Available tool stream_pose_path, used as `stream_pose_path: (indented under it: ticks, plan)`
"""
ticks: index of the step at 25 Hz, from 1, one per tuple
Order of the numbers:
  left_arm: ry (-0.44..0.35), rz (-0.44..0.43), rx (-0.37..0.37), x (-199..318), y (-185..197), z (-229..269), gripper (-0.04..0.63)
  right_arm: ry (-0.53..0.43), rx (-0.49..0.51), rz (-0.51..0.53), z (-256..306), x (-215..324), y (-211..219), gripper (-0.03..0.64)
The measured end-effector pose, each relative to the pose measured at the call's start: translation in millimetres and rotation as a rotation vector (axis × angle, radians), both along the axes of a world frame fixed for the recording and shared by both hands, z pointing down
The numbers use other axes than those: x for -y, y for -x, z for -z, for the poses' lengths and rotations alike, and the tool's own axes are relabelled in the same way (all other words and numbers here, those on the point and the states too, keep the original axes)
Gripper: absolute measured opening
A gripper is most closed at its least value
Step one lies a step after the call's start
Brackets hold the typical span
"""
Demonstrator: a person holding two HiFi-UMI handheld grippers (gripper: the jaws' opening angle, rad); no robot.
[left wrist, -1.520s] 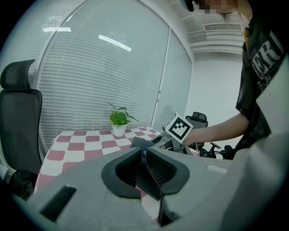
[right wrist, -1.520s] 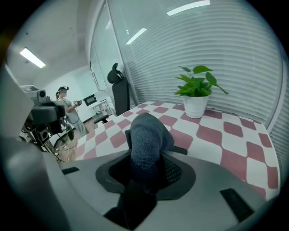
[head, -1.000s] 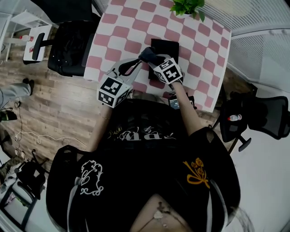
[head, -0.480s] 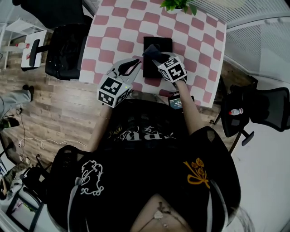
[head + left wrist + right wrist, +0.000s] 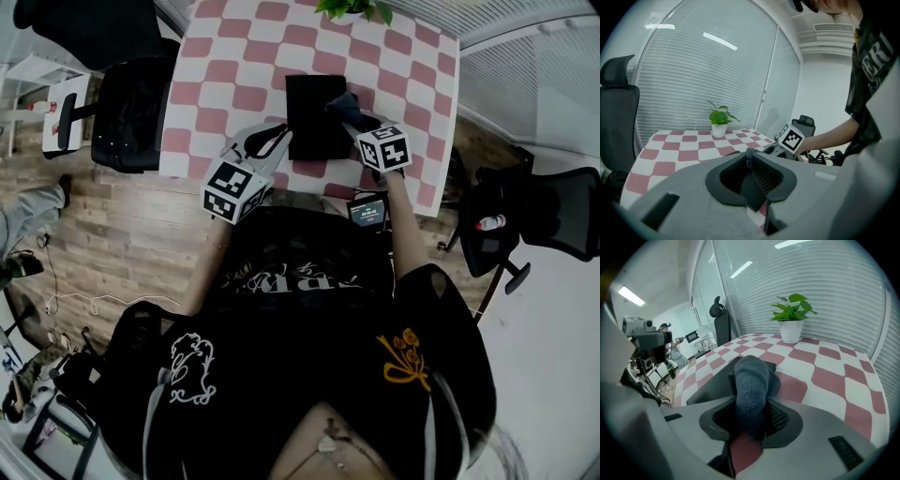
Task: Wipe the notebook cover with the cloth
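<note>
Swept rightward since a second ago, my right gripper [image 5: 356, 116], clamped on the cloth [image 5: 343, 99], sits at the notebook [image 5: 309, 117]'s right edge, the cover lying leftward, while my left gripper [image 5: 277, 141], jaws together and empty, waits beside the notebook's near-left corner.

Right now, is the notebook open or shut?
Shut. The notebook lies flat, only its black cover showing, no pages; the right tongs hold the cloth at its edge.
</note>
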State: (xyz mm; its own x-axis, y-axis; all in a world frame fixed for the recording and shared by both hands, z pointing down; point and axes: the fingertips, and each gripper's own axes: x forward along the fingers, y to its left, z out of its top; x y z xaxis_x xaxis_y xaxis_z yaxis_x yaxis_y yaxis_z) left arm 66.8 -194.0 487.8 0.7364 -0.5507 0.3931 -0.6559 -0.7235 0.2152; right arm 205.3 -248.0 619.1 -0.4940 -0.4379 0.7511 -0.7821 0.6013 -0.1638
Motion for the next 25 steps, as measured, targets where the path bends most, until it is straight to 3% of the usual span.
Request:
stream_pose_path:
  ticks: [6, 15, 20, 25]
  plan:
    - [0.003, 0.011, 0.008, -3, 5, -1, 0.028, 0.024, 0.075, -0.088, 0, 0, -6, 0.121]
    - [0.007, 0.029, 0.019, -2, 16, -3, 0.028, -0.023, 0.114, -0.074, 32, -5, 16, 0.121]
    - [0.009, 0.035, 0.017, -2, 17, -4, 0.028, -0.058, 0.114, 0.034, 48, -27, 52, 0.121]
    - [0.011, 0.045, 0.009, -2, 18, -2, 0.028, -0.084, 0.04, 0.253, 45, -60, 97, 0.121]
